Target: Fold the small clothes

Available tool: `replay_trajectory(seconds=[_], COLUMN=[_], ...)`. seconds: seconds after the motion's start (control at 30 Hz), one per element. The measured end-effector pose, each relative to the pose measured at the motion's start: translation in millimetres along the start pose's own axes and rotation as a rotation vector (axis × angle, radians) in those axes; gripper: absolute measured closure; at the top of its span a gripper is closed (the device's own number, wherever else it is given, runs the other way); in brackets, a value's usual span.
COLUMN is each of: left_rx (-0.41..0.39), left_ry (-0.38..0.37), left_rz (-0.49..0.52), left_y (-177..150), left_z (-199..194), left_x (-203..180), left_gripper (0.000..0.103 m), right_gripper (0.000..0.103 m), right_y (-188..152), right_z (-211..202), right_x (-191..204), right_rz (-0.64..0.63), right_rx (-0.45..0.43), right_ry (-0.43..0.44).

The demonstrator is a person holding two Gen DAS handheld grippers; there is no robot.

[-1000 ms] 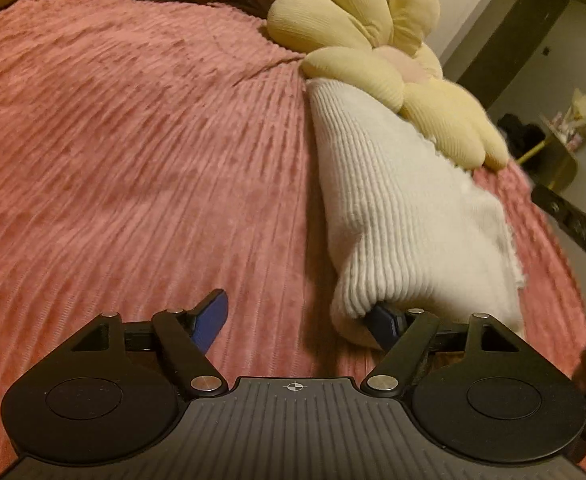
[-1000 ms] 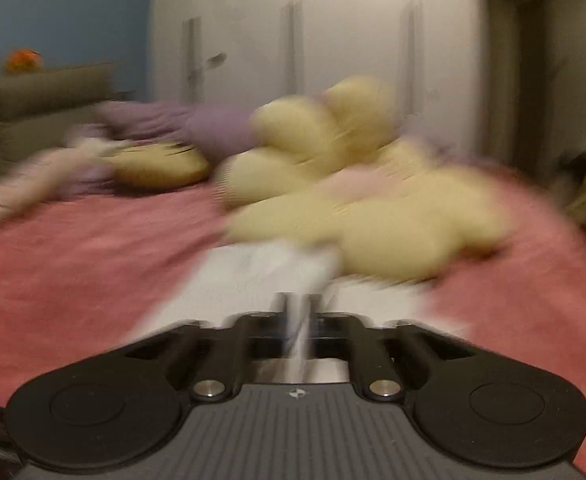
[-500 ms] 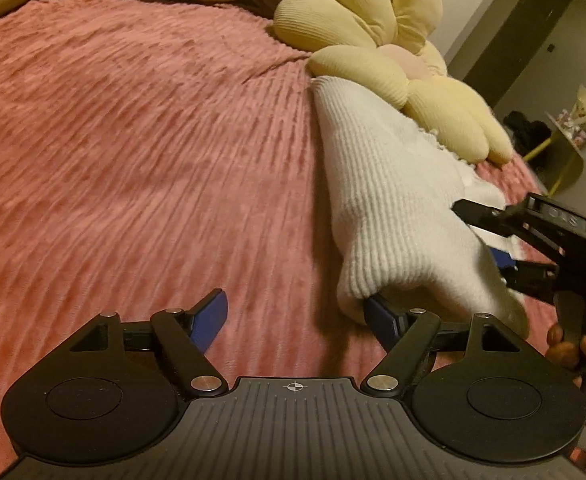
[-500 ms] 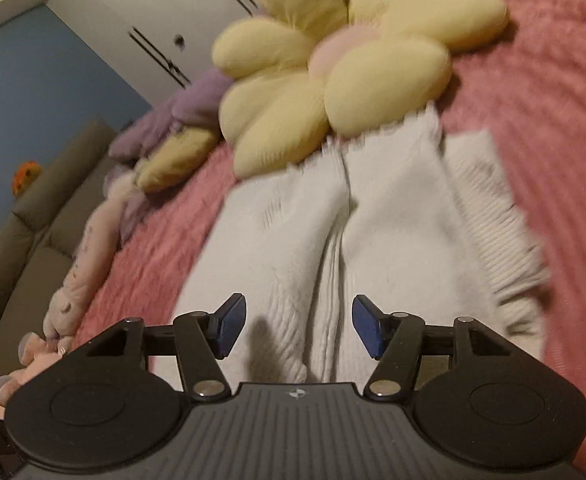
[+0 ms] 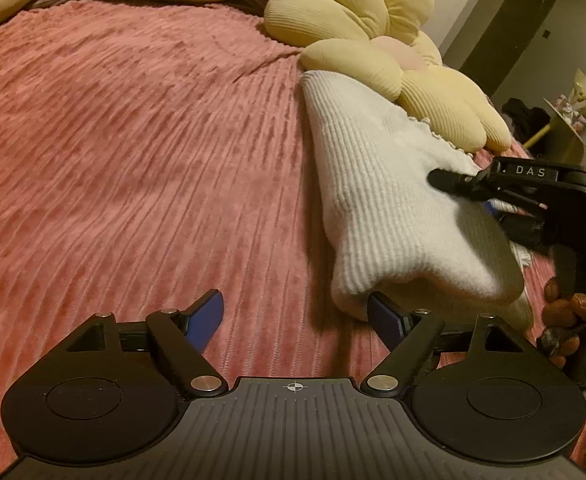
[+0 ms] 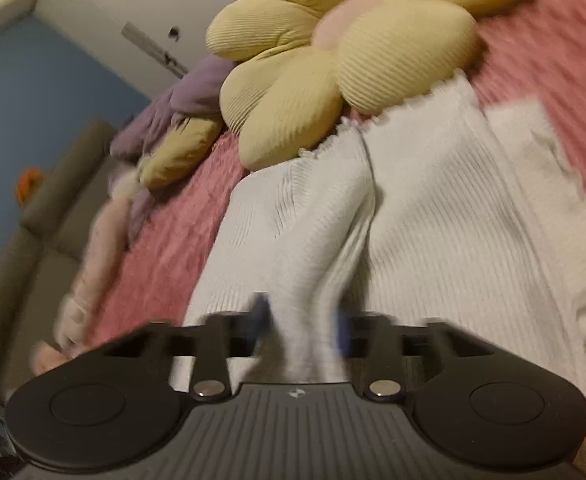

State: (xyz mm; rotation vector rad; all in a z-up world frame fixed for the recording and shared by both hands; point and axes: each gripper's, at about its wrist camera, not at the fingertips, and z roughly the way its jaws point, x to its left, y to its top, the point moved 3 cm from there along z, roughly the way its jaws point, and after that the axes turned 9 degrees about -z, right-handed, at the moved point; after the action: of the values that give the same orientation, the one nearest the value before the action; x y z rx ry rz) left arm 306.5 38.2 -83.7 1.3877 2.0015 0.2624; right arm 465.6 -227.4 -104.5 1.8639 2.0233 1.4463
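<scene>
Sitting on the pink ribbed bedspread (image 5: pixel 125 152) is a white ribbed knit garment (image 5: pixel 377 184), folded lengthwise, running from lower right up toward the yellow flower pillow (image 5: pixel 377 52) in the upper right of the left wrist view, with its far end right against the petals. The left gripper (image 5: pixel 295 318) is spread wide at the bottom of that frame: its left blue pad sits over bare bedspread, while the right pad is tucked just under the near end of the knit, so nothing is actually pinched there. The right gripper (image 5: pixel 489 200) comes in from the right edge, laid on top of the garment, with the person's fingers (image 5: pixel 561 312) wrapped around its handle below. In the right wrist view, which is pretty blurry, the right gripper (image 6: pixel 303 326) has a raised ridge of the white fabric (image 6: pixel 413 240) standing between its blue pads; its jaws have just been closing in, and the pads look to be squeezing that fold, though the blur makes the contact hard to call for certain. Upper left of that view has a purple blanket (image 6: pixel 189 100) and a smaller yellow cushion (image 6: pixel 181 152), plus a blue wall (image 6: pixel 33 92).
</scene>
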Motion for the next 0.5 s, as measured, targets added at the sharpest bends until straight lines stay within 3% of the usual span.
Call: replay_trajectory(seconds=[0.13, 0.2, 0.27, 0.33, 0.4, 0.43, 0.5], left_rx=[0.008, 0.007, 0.010, 0.020, 0.023, 0.025, 0.028], left_ry=[-0.022, -0.021, -0.015, -0.011, -0.014, -0.015, -0.015], left_rz=[0.028, 0.041, 0.055, 0.053, 0.062, 0.068, 0.077], left_y=[0.7, 0.4, -0.4, -1.9, -3.8, -4.8, -5.5], left_z=[-2.2, -1.1, 2.3, 5.8, 6.2, 5.5, 4.9], left_x=[-6.5, -11.3, -15.8, -19.0, -22.5, -23.6, -24.6], left_gripper=[0.018, 0.018, 0.018, 0.018, 0.018, 0.018, 0.017], right_gripper=[0.085, 0.085, 0.085, 0.085, 0.081, 0.079, 0.063], right_y=[10.0, 10.3, 6.1, 1.1, -7.0, -10.3, -9.2], right_z=[-25.1, -44.2, -53.7, -48.5, -31.3, -23.9, -37.1], right_x=[38.4, 54.3, 57.1, 46.6, 23.5, 10.7, -0.9], right_rz=[-0.338, -0.526, -0.633, -0.695, -0.702, -0.677, -0.591], right_rx=[-0.106, -0.206, -0.251, -0.222, -0.127, -0.068, -0.118], right_ry=[-0.173, -0.321, -0.449, -0.542, -0.616, -0.619, -0.572])
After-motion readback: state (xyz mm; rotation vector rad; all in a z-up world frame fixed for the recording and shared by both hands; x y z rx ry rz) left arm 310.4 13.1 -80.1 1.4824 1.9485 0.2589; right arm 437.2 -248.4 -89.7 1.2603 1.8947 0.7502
